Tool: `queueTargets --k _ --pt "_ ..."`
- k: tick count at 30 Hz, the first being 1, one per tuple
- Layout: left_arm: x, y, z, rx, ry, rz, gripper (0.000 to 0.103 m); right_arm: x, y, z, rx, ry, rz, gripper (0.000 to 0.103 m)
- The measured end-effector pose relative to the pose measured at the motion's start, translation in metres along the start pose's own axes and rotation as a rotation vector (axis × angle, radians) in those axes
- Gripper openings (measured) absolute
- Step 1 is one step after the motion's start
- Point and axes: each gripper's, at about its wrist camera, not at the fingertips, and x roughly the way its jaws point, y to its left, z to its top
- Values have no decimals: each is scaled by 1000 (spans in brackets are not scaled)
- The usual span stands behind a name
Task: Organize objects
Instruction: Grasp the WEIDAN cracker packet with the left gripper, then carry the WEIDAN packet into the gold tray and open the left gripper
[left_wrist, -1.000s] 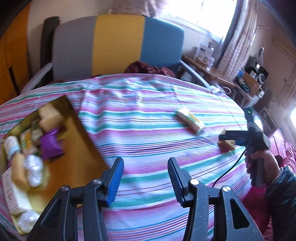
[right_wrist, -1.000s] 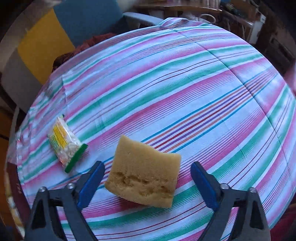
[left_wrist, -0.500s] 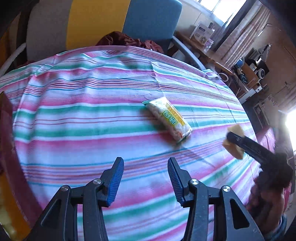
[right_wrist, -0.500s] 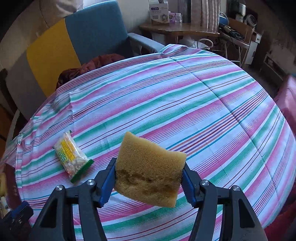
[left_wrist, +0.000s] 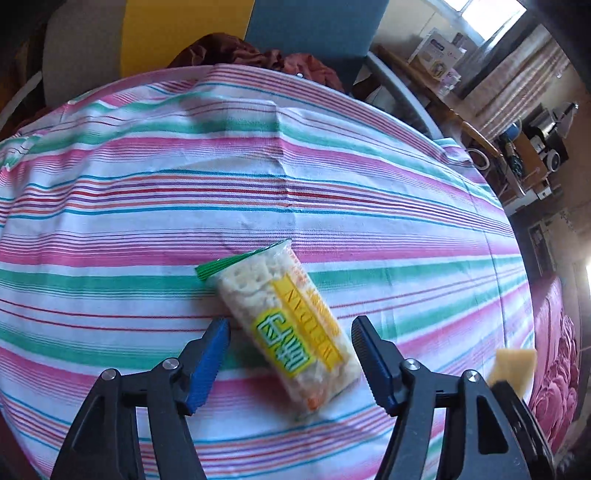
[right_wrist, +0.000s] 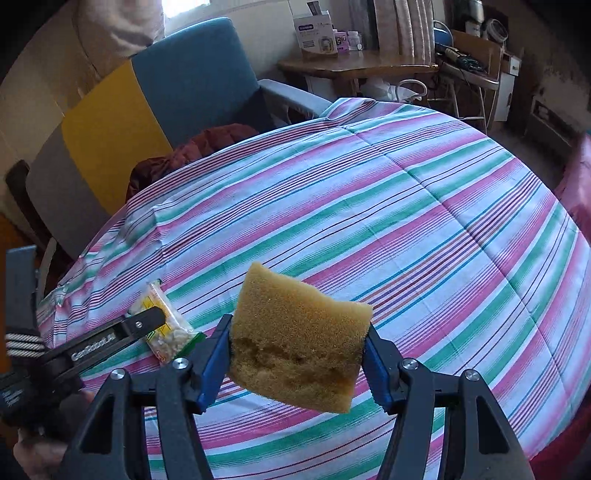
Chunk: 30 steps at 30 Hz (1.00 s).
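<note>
Crinkly snack packet (left_wrist: 286, 334) lies between the left gripper's (left_wrist: 290, 363) just-widened jaws (right gripper (right_wrist: 297, 363) clamps sponge (right_wrist: 299, 339)); closing skewed could squirt it sideways.

place: home, likely living room | cues: armchair (right_wrist: 155, 110), curtains (right_wrist: 402, 26), striped tablecloth (right_wrist: 406, 221)

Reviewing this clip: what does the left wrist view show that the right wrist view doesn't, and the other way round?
Only the left wrist view shows the left gripper from behind: its jaws have just been opening and stand apart on either side of the snack packet, not pressing it. The packet's yellow and green label is readable only here.

Only the right wrist view shows the right gripper shut on the sponge, lifted off the striped tablecloth, with the side table behind.

Both show the packet, sponge, tablecloth and the armchair.
</note>
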Motion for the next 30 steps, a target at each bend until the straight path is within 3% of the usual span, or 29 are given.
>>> queueTargets --k 6,10,19,25,30 --pt "12 -18 5 103 -32 91 69 0 -6 1 27 5 25 65" --pt "1 -11 -12 216 -73 111 42 4 -3 0 1 17 25 65" --pt "-52 45 -96 315 -128 105 40 20 33 -14 -184 98 96 65" --pt "-79 70 -143 303 -166 97 40 25 75 -37 -385 136 180 65" --pt "-97 85 -173 301 -197 100 39 31 97 -59 -526 163 179 64"
